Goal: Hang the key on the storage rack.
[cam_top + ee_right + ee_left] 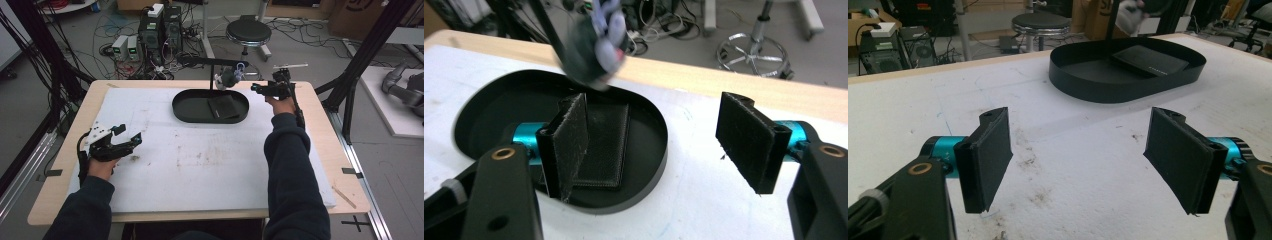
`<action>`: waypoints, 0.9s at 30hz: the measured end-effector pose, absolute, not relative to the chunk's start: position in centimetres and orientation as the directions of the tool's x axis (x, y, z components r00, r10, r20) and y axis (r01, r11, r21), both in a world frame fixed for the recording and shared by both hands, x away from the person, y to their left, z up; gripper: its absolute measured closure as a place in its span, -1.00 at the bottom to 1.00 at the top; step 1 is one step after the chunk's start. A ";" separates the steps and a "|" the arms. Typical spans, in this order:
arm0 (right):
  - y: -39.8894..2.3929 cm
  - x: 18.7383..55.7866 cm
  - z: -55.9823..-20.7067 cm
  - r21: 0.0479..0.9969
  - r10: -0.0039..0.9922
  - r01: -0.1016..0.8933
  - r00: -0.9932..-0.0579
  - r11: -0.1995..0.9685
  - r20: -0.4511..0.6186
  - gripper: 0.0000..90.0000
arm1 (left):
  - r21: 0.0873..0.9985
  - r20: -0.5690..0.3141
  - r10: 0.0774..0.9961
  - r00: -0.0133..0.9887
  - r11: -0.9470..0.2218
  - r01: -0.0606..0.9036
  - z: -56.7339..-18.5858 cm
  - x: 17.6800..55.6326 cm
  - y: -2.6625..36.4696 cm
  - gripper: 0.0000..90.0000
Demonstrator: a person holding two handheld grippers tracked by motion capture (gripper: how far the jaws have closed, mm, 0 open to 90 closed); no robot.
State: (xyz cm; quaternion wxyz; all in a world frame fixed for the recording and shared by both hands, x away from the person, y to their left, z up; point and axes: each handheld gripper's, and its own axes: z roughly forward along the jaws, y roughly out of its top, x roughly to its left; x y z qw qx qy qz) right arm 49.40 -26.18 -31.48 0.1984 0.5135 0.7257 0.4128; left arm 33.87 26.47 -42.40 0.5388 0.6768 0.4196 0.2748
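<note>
A black oval tray (185, 112) sits at the far middle of the white mat, with a flat black wallet-like case (223, 106) lying in it. A dark bundle with pale blue bits (228, 77) hangs from a thin black stand arm over the tray's far edge. My right gripper (257, 89) is just right of that bundle, jaws open and empty. In the right gripper view the right gripper (659, 145) sits above the tray rim (644, 165), with the case (606, 145) below and the blurred bundle (594, 45) ahead. My left gripper (127, 135) rests at the near left, open and empty, facing the tray (1098, 87).
The white mat (200, 160) covers a wooden table (320, 100). Behind the table are a round stool (248, 32), electronics boxes (160, 30) and loose cables on the floor. Black frame posts (370, 45) stand at both far corners.
</note>
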 end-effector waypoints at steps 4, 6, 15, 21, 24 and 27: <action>-27.8 47.7 -30.3 0.822 0.901 0.545 -0.423 0.166 0.098 -0.43 | 0.960 -0.088 0.866 0.492 -0.058 0.274 -42.4 33.9 26.5 -0.42; -28.3 47.2 -30.1 0.832 0.900 0.525 -0.430 0.179 0.078 -0.43 | 0.961 -0.089 0.866 0.492 -0.056 0.272 -42.4 34.0 26.5 -0.42; -30.9 42.3 -31.5 0.841 0.894 0.443 -0.436 0.310 -0.100 -0.53 | 0.961 -0.088 0.867 0.491 -0.056 0.271 -42.5 34.0 26.4 -0.42; -31.4 38.6 -34.2 0.852 0.867 0.391 -0.478 0.350 -0.137 -0.53 | 0.959 -0.084 0.867 0.491 -0.063 0.275 -42.4 33.9 26.4 -0.42; -31.5 37.1 -35.5 0.856 0.870 0.392 -0.478 0.337 -0.124 -0.53 | 0.960 -0.074 0.866 0.494 -0.072 0.271 -42.4 33.8 26.3 -0.43; -31.6 35.9 -37.0 0.852 0.873 0.402 -0.473 0.336 -0.121 -0.53 | 0.960 -0.072 0.865 0.496 -0.076 0.271 -42.4 33.6 26.2 -0.43</action>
